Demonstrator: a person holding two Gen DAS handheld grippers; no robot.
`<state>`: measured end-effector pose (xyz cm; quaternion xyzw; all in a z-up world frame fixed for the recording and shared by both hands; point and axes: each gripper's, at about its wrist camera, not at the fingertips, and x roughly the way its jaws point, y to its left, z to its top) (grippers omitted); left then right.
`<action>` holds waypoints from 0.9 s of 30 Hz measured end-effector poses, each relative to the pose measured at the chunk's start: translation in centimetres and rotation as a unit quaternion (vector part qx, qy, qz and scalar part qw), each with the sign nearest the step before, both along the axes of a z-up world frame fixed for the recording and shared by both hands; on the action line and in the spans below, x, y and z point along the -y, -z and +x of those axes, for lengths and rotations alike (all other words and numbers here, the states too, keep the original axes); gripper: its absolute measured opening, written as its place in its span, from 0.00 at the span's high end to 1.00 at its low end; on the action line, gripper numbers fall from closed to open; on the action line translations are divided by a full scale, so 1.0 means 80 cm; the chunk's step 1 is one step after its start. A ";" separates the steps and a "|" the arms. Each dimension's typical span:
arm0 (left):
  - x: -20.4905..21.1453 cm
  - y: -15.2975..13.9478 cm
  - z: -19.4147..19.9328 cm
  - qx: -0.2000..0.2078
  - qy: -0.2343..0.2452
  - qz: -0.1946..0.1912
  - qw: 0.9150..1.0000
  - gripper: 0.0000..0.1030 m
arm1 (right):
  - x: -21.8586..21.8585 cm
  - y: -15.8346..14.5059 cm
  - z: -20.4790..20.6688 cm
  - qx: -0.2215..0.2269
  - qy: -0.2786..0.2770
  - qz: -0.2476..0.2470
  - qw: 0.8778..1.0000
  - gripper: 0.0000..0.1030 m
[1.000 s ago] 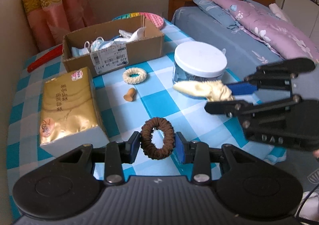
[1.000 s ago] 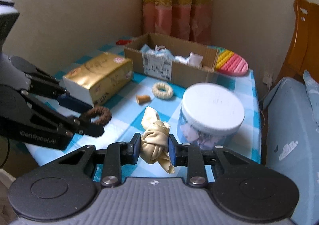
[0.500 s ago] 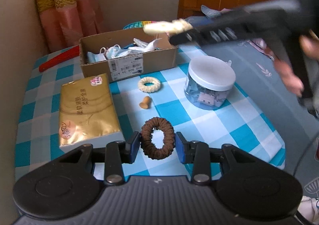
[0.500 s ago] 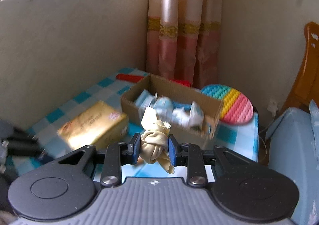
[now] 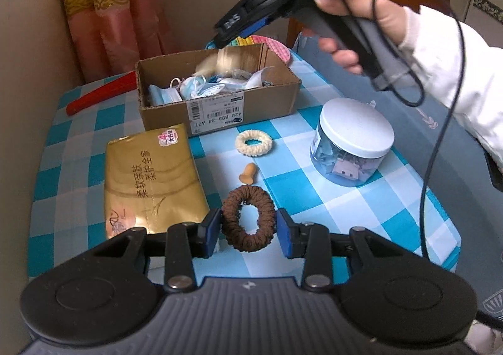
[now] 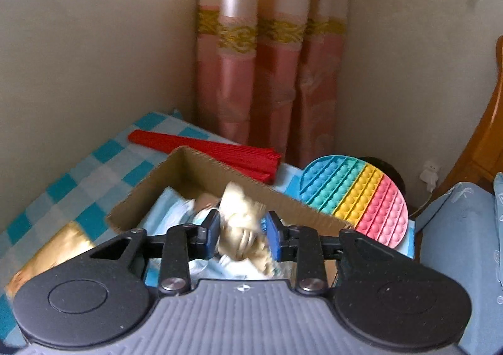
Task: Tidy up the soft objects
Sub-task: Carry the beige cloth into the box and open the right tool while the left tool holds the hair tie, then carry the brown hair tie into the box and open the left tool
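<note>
Left wrist view: the left gripper (image 5: 248, 223) has its jaws clenched on a brown scrunchie (image 5: 248, 218), held above a tabletop (image 5: 314, 194) with a blue checked cloth. Beyond it lie a cream scrunchie (image 5: 254, 143), a small tan plug-shaped piece (image 5: 248, 173), a gold tissue pack (image 5: 151, 179) and a white-lidded jar (image 5: 353, 141). Further back stands an open cardboard box (image 5: 217, 88) holding face masks. A person's hand (image 5: 355, 25) holds the right gripper (image 5: 248, 25) over the box, and a blurred cream cloth (image 5: 224, 61) is below it, at the box's back wall.

Right wrist view: the right gripper's jaws have just been opening, and the knotted cream cloth sits blurred in the gap between them over the box interior; its pads no longer seem to press it. A red folded fan (image 6: 207, 150) and a rainbow pop-it mat (image 6: 355, 198) lie behind the box.

Risks, as I judge them: the cloth falls near the far wall, so it could catch on the rim and drape or tumble outside. A trailing end may snag a jaw pad when the gripper pulls away. The brown scrunchie, squeezed by its rim only, could spring loose on its way to the box.
</note>
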<state>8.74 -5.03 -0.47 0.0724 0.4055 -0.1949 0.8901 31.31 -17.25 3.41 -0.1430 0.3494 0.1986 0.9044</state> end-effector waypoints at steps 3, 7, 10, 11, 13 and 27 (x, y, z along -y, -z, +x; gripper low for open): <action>0.002 0.000 0.002 0.001 0.003 0.003 1.000 0.64 | 0.004 0.003 -0.001 -0.003 0.009 0.007 1.000 0.22; 0.006 -0.003 0.004 0.003 0.008 0.007 1.000 0.64 | 0.013 -0.006 -0.025 -0.008 0.001 0.016 1.000 0.03; 0.008 -0.007 0.007 0.006 0.011 0.009 1.000 0.64 | 0.021 -0.014 -0.052 -0.013 -0.003 0.017 1.000 0.00; 0.009 -0.008 0.009 0.006 0.010 0.011 1.000 0.64 | 0.024 -0.016 -0.059 -0.016 -0.004 0.017 1.000 0.00; 0.010 -0.010 0.012 0.006 0.010 0.013 1.000 0.64 | 0.029 -0.019 -0.079 -0.020 -0.008 0.016 1.000 0.00; 0.013 -0.033 0.075 0.011 -0.006 0.030 0.999 0.64 | 0.048 0.004 -0.169 -0.024 0.040 -0.045 0.998 0.00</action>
